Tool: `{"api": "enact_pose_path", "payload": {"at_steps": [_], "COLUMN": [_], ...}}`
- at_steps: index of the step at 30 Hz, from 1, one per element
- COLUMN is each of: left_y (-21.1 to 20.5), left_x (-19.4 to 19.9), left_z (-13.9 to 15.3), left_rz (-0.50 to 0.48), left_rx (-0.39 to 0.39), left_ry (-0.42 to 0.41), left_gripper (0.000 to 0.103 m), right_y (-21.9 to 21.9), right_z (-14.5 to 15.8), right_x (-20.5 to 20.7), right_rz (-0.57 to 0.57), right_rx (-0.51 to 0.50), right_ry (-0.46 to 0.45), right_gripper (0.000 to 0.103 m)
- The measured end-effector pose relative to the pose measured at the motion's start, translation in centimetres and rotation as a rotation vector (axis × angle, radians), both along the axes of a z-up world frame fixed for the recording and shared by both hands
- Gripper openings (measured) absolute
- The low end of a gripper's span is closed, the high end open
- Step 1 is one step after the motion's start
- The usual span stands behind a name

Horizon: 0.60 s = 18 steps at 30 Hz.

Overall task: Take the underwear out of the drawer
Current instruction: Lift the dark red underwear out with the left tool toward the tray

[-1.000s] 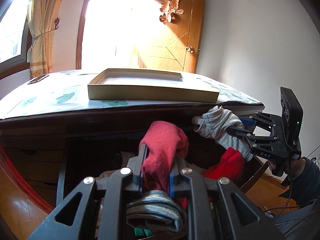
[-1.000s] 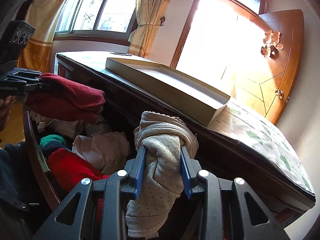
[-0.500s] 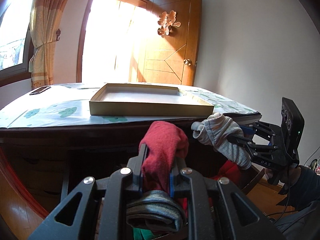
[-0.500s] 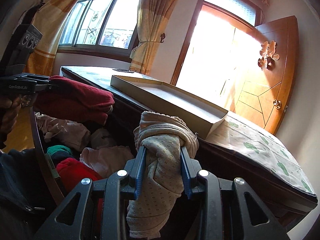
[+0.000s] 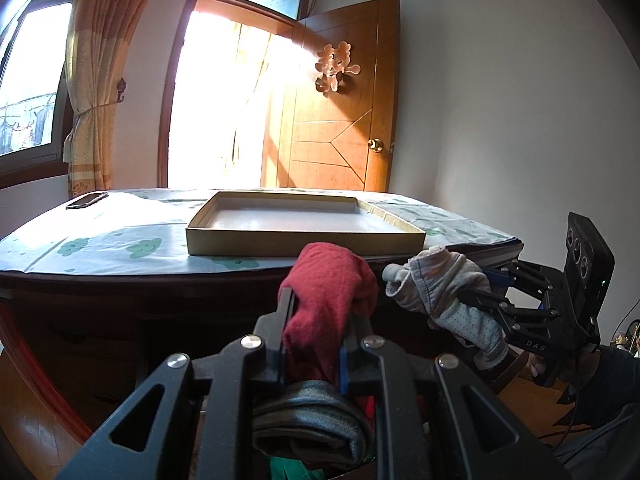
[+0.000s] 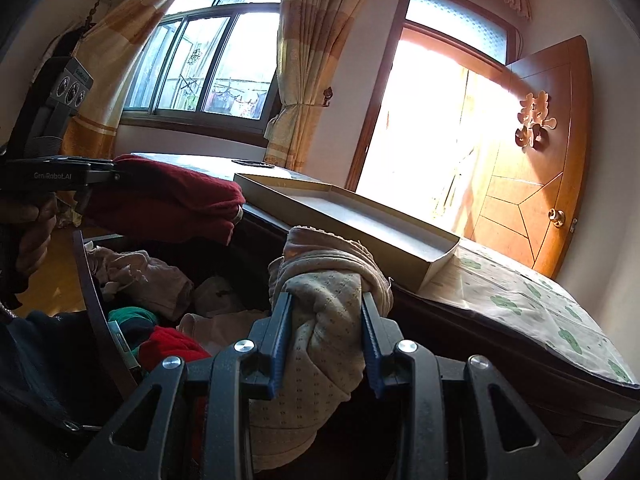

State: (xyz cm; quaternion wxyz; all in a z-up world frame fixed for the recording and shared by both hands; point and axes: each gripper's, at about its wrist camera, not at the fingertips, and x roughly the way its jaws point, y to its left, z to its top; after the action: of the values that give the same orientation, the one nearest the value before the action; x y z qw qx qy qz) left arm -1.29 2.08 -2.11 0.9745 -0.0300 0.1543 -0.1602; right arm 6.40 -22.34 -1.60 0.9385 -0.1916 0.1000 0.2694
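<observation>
In the left wrist view, a dark phone (image 5: 87,200) lies at the left edge on the patterned cloth (image 5: 120,240) that covers the dresser top. A shallow cardboard box lid (image 5: 306,236) sits in the middle of the frame, open side up. Below it, at lower centre, the left gripper (image 5: 314,322) pinches a folded red underwear (image 5: 332,280) between its fingers, and a grey-green roll of fabric (image 5: 308,424) bulges under the jaws. To the right, the right gripper (image 5: 476,292) comes in from the frame's right edge, clamped on a pale dotted underwear (image 5: 440,284) that hangs just beside the red piece without touching it. This view hides the drawer's inside.

The right wrist view shows that inside. At upper left, the left gripper (image 6: 116,176) holds the red underwear (image 6: 180,200) level above the open drawer (image 6: 100,300), whose curved wooden front runs down the left side. Inside the drawer lie crumpled beige pieces (image 6: 148,276), a green item (image 6: 128,316) and another red one (image 6: 172,350). At lower centre, the right gripper (image 6: 326,312) squeezes the pale dotted underwear (image 6: 328,312) between blue pads (image 6: 280,336), lifted clear of the drawer. The box lid (image 6: 360,220) stretches behind it, and the wooden door (image 6: 532,168) fills the right.
</observation>
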Motion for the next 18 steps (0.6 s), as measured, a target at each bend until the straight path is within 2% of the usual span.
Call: {"api": "enact_pose_path", "payload": {"at_steps": [18], "left_y": [0.5], "left_x": [-1.1], "left_z": [0.5], "left_rz": [0.028], "left_rx": [-0.030], "left_ry": [-0.079], "left_gripper": [0.015], "right_y": [0.1], "right_z": [0.9], "right_x": [-2.0], "right_rz": [0.014], "right_rx": [0.059], "right_ry": [-0.094], "right_gripper": [0.035]}}
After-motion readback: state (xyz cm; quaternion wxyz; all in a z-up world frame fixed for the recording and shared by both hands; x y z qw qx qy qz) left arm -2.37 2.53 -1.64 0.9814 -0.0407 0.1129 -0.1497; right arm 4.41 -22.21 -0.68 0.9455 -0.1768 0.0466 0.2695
